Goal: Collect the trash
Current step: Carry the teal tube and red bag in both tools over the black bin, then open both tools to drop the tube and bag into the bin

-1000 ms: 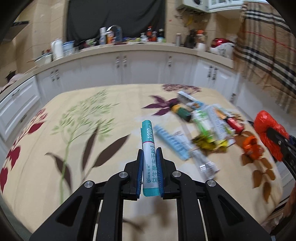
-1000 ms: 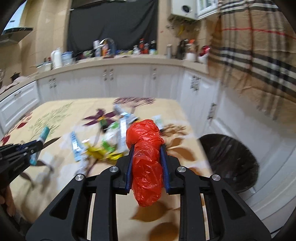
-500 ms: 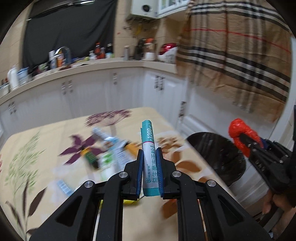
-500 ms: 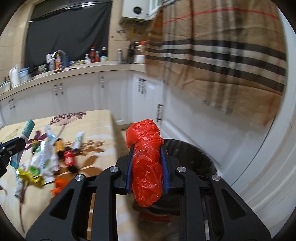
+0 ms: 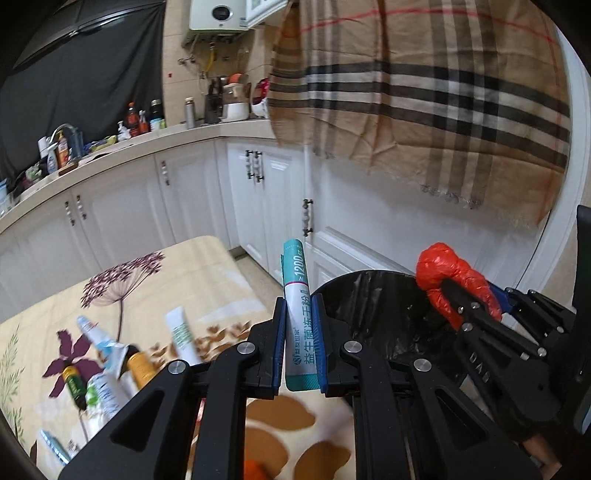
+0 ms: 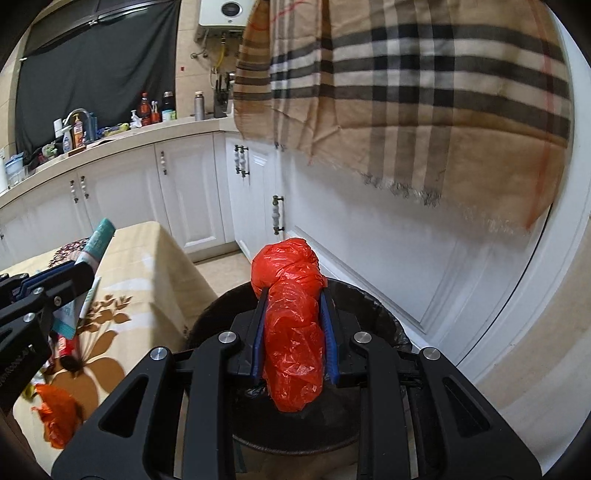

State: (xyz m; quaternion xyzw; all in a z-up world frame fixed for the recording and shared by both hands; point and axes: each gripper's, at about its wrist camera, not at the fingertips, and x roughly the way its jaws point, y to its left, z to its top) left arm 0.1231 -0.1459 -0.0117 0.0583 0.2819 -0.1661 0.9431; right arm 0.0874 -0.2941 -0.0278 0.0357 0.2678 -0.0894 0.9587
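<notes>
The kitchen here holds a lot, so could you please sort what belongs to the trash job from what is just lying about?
Job: teal packet in left gripper; red bag in right gripper; black bin; wrappers on table.

Lying about: counter bottles; plaid cloth; water heater.

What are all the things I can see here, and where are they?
teal and white packet: one, held upright in the left gripper
red plastic bag: one, crumpled, held in the right gripper above the bin
trash bin: one, black with a black liner, on the floor beside the table
table: one, beige cloth with a flower print
leftover trash: several tubes, wrappers and small bottles, mixed colours, on the table
orange bag scrap: one, on the table's near edge
plaid cloth: one, tan with dark stripes, hanging over white cabinets
left gripper: black, blue pads, shut
right gripper: black, blue pads, shut
</notes>
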